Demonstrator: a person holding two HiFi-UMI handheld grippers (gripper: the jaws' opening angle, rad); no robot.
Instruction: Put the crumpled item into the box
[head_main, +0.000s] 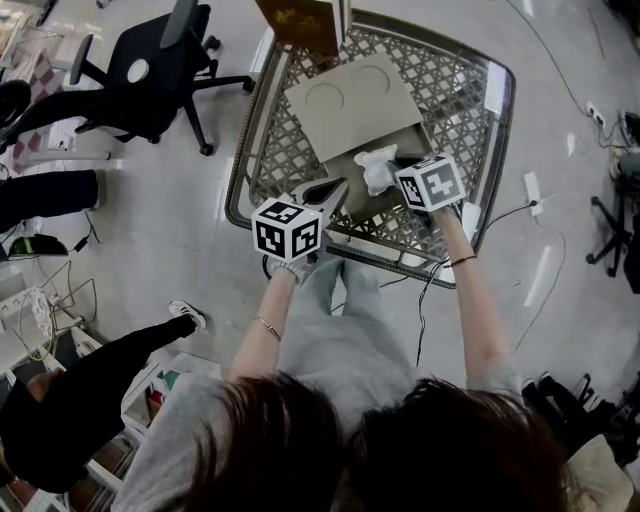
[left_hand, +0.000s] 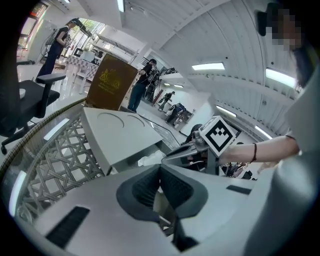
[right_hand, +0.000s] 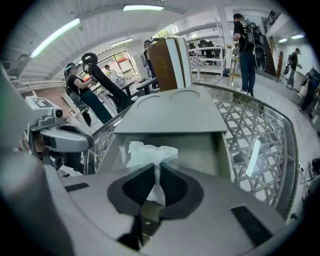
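Note:
The crumpled item (head_main: 377, 168) is a white wad of tissue. My right gripper (head_main: 388, 179) is shut on it, and its top puffs out above the pads (right_hand: 150, 152). It hangs over the open grey box (right_hand: 202, 150), just in front of the box's raised lid (head_main: 350, 105). My left gripper (head_main: 338, 190) is at the box's near left corner, jaws together with nothing between them (left_hand: 160, 170). In the left gripper view the tissue (left_hand: 149, 160) and the right gripper (left_hand: 192, 149) show just ahead. The left gripper (right_hand: 60, 137) shows at the left of the right gripper view.
The box stands in a wire-mesh basket (head_main: 465, 95) with a metal rim. A brown board (head_main: 300, 25) leans at its far edge. A black office chair (head_main: 150, 60) stands at the far left. A person in black trousers (head_main: 100, 365) is at near left. Cables lie on the floor (head_main: 540, 290).

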